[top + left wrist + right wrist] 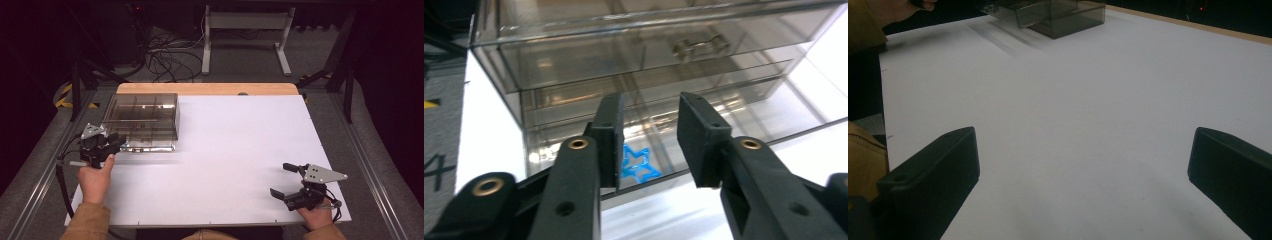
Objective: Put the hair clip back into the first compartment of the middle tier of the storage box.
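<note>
Drawer box (pixel 142 120), smoky clear plastic, sits at the far left part of the white bench (pixel 235 160), near the left edge.

High view: my left claw (pixel 116 142) is at the box's near-left corner, just beside its front face, jaws pointing toward it. My left hand (pixel 95 175) holds it low, likely so the jaws line up with a drawer front. My right claw (pixel 282 180) rests near the bench's near-right corner, well apart from the box, jaws spread wide over bare surface. It looks parked, out of the way.

Left gripper view: my left claw (pixel 649 137) has its jaws part open, a moderate gap, holding nothing. Through the gap I see stacked drawers. A metal pull (pixel 701 46) shows on an upper drawer, above and right of the jaws. A small blue star shape (pixel 639 164) lies in the bottom drawer, partly behind the left jaw. My guess: I am lining up on a drawer, though which one I cannot tell.

Right gripper view: my right claw (pixel 1083 175) stands wide, empty. The box (pixel 1058 15) sits far off across the bench.
</note>
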